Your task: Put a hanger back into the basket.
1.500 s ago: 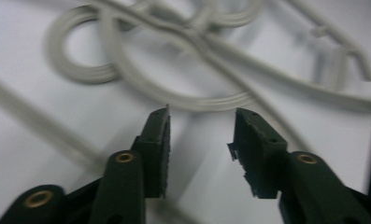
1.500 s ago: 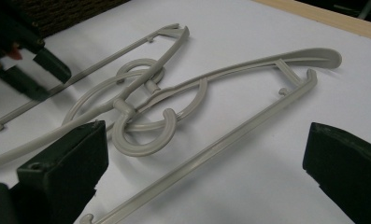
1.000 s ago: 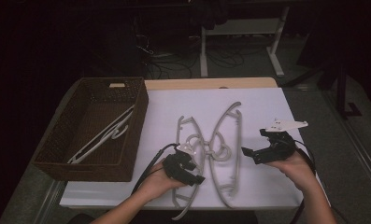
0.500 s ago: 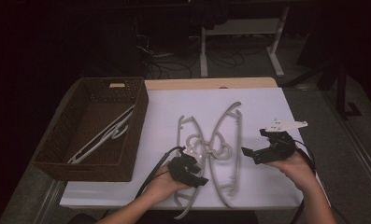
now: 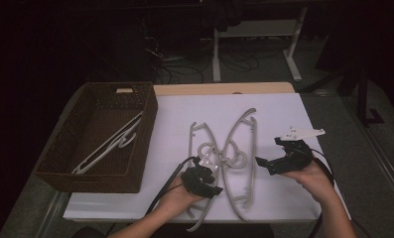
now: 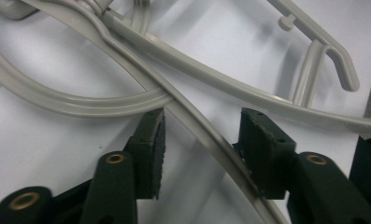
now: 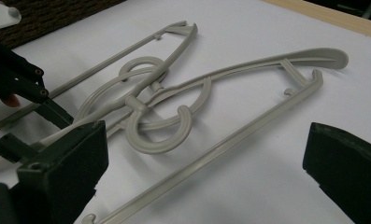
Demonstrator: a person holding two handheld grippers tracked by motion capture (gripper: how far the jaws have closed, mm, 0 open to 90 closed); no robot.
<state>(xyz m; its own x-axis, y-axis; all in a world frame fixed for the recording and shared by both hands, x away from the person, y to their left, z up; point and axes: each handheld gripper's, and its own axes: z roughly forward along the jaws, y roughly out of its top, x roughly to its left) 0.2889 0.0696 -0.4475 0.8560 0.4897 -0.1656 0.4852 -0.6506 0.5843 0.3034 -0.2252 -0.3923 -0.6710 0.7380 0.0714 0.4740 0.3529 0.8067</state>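
Left claw (image 5: 208,174) closing around one arm of the nearer grey hanger (image 5: 200,163), pads not pressing yet. Right claw (image 5: 267,163) wide open, empty, just right of the hangers.

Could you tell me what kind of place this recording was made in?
Probably a lab or workshop set up for recording, not a home. A white-covered table holds grey hangers beside a wicker basket, while the dark floor behind shows loose cables and the metal legs of another desk.

Basket (image 5: 60,163) left of seemingly tangled hangers (image 5: 224,158).
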